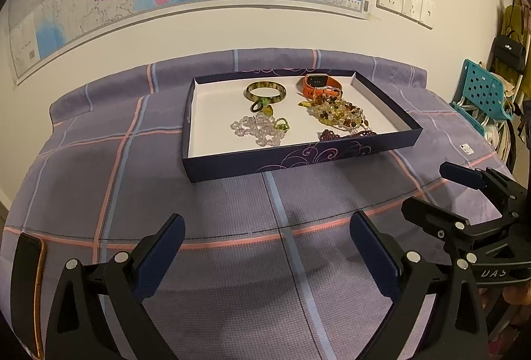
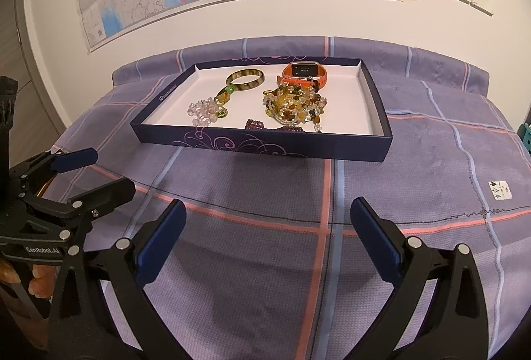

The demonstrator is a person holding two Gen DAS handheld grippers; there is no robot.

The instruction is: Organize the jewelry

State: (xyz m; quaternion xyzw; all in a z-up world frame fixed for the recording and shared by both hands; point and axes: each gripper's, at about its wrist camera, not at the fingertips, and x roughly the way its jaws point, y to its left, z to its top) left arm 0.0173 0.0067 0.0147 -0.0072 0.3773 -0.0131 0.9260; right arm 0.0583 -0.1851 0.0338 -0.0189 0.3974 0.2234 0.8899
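Note:
A shallow dark blue box tray (image 1: 298,157) (image 2: 265,141) with a white floor sits on the checked cloth. In it lie a green-brown bangle (image 1: 265,90) (image 2: 245,77), an orange watch (image 1: 318,84) (image 2: 303,73), a clear bead bracelet (image 1: 257,129) (image 2: 204,111), an amber bead pile (image 1: 337,112) (image 2: 295,106) and a dark red bead strand (image 1: 345,135) (image 2: 257,124). My left gripper (image 1: 267,255) is open and empty, well short of the tray. My right gripper (image 2: 267,242) is open and empty too; it shows at the right in the left wrist view (image 1: 431,190).
A purple checked cloth (image 1: 232,210) (image 2: 415,177) covers the surface. A phone with an orange edge (image 1: 30,287) lies at the near left. A small white label (image 2: 499,190) lies on the cloth at right. A teal chair (image 1: 481,94) stands right; a map and sockets hang on the wall.

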